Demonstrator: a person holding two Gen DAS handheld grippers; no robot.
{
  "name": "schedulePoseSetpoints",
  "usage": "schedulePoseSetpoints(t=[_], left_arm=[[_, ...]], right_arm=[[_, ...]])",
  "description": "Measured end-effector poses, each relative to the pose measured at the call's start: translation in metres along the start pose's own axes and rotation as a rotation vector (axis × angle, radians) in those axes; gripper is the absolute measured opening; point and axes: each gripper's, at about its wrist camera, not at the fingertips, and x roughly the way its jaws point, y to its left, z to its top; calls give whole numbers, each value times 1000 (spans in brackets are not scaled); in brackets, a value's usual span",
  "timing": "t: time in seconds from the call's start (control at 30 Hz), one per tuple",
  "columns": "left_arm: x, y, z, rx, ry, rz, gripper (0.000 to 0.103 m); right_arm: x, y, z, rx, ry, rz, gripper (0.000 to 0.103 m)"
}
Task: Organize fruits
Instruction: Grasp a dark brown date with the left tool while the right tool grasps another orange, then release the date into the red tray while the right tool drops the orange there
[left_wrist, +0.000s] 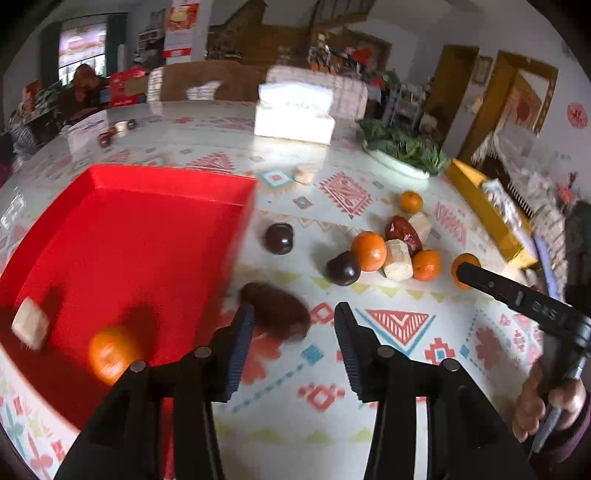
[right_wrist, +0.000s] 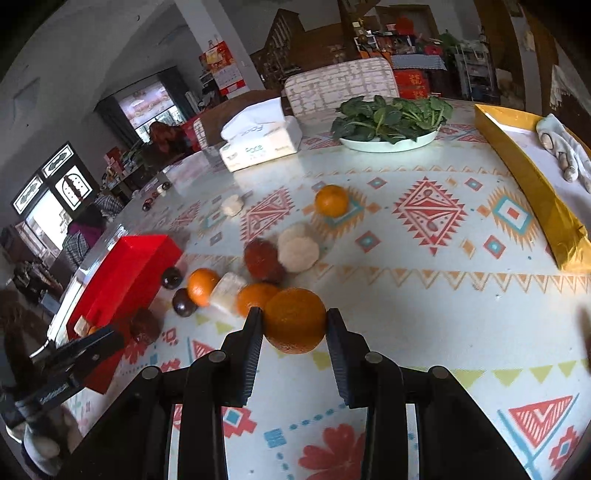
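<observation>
In the right wrist view we find the right tongs (right_wrist: 293, 325) clenched on an orange (right_wrist: 294, 319) at the lower centre of the frame; both pads press its sides, and the fruit fills the gap between them. The remaining fruit pile (right_wrist: 255, 275) lies just beyond and to the left of the held orange — oranges, dark round fruits, a red date and pale cut pieces, several touching one another. One lone orange (right_wrist: 331, 200) sits well apart, higher in the frame.

In the left wrist view we see the left tongs (left_wrist: 295, 325) released, with the jaws standing apart and nothing between the pads. A blurred dark brown fruit (left_wrist: 277, 314) lies on the desk (left_wrist: 424, 387) just beyond the left pad; whether it touches that pad we cannot tell. The red tray (left_wrist: 147, 229) occupies the left half of this frame and holds a blurred orange (left_wrist: 110, 354) and a pale piece (left_wrist: 31, 325) near its lower left.

Both tongs point obliquely down toward the desk. At the right edge of the left wrist view a hand (left_wrist: 546, 406) grips the handle of the right tongs, whose dark finger reaches up and left to an orange at the edge of the pile.
</observation>
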Motion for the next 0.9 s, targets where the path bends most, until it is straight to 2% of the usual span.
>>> schedulePoseSetpoints(t=[0.1,0.13,0.17,0.23,0.43,0.6,0.73,0.9], left_arm=[[25,-9,7,30,55,51,47],[30,-15,9,63,47,101,47],[35,-18,10,75,53,112,47],[35,-22,9,99,33,151,32],[14,-14,-1,9,-12,49,31],[-26,19,-8,-106,-82,-4,31],[-55,55,-9,-153,-126,42,31],[-67,105,-2,-198,-147,107,31]], right_arm=[[3,-1,-2,3,4,10,38],[3,-2,-2,9,4,16,38],[3,-4,-2,14,3,22,38],[3,-5,-2,19,-1,31,38],[1,-7,-2,21,-4,56,38],[-4,-1,-4,-8,-20,61,38],[-11,17,-5,-36,-25,104,38],[-11,58,3,-55,8,217,38]])
